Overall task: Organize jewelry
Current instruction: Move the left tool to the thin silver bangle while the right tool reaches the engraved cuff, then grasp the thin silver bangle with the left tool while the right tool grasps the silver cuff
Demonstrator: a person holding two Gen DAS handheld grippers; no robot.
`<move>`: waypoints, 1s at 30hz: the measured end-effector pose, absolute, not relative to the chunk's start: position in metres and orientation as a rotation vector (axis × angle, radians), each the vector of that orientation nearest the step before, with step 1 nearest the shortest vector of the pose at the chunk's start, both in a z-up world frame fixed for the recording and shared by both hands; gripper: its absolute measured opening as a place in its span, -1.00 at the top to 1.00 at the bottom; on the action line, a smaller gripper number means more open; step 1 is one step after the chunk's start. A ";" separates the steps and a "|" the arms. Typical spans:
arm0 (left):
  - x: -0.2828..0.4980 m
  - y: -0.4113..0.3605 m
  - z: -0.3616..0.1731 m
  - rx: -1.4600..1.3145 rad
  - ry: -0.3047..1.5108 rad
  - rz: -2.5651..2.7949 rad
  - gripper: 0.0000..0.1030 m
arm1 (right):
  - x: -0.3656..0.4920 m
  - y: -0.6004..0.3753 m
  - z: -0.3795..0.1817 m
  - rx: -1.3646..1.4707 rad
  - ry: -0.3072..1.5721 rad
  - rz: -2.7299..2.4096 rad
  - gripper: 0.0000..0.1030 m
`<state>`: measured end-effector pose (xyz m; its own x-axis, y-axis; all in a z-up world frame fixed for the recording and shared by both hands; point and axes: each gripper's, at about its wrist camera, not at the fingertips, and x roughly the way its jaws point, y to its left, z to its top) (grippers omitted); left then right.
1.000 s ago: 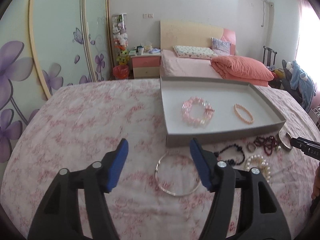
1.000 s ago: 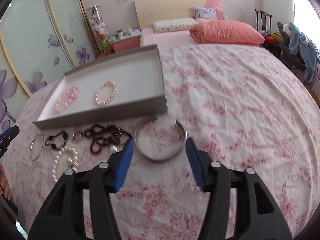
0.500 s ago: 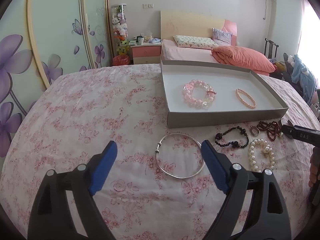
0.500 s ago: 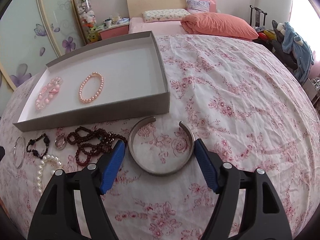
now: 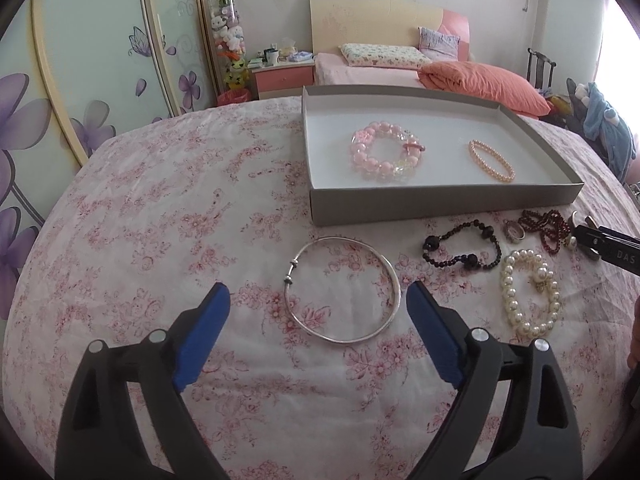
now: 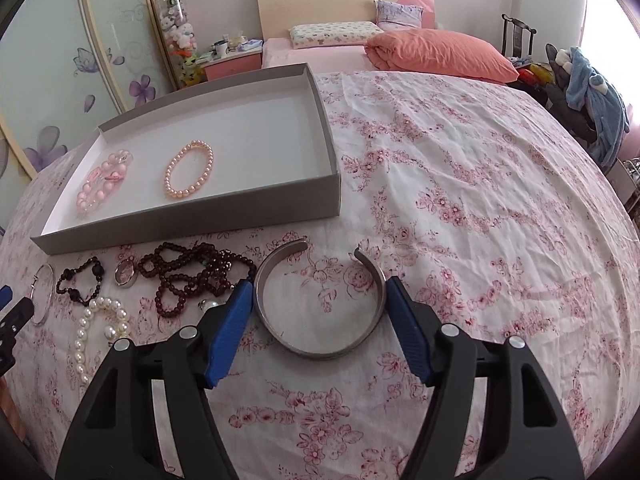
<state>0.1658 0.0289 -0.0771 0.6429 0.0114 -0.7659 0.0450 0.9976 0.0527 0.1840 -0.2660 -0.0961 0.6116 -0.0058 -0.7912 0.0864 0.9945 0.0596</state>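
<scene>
Lying flat on the pink floral bedspread (image 6: 460, 184), a silver open cuff (image 6: 320, 304) sits between the blue pads of the right gripper (image 6: 318, 290), its gap turned away from the camera toward the grey tray (image 6: 192, 220); the pads flank the cuff's two sides very closely, spread apart, and whether they actually touch the metal cannot be told. To the cuff's left lies a tangle of dark red beads (image 6: 192, 276), then a small ring (image 6: 126, 274), a black bead bracelet (image 6: 80, 284) and a white pearl bracelet (image 6: 100, 328), all strung along the bedspread in front of the tray's near wall. From the left wrist view, the left gripper (image 5: 318, 300) has its jaws wide apart with nothing held, and a thin silver bangle (image 5: 342, 290) lies flat just ahead of and between its pads, the clasp beads on the bangle's left side. Inside the tray (image 5: 440, 204) rest a chunky pink bead bracelet (image 5: 386, 156) toward the left and a slim peach pearl bracelet (image 5: 491, 160) toward the right, the latter an oval whose long axis runs from far-left to near-right in this view. Part of the right gripper's black body enters at the right edge of the left view, near the red beads (image 5: 548, 228).
</scene>
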 end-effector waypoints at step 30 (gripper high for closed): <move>0.190 0.020 -0.095 0.047 0.941 -0.043 -0.53 | 0.183 -0.261 -0.095 0.052 0.925 -0.063 -0.32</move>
<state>0.1901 0.0202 -0.0945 0.5881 -0.0163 -0.8086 0.0569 0.9982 0.0213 0.1827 -0.2607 -0.0950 0.6006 -0.0316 -0.7989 0.0763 0.9969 0.0179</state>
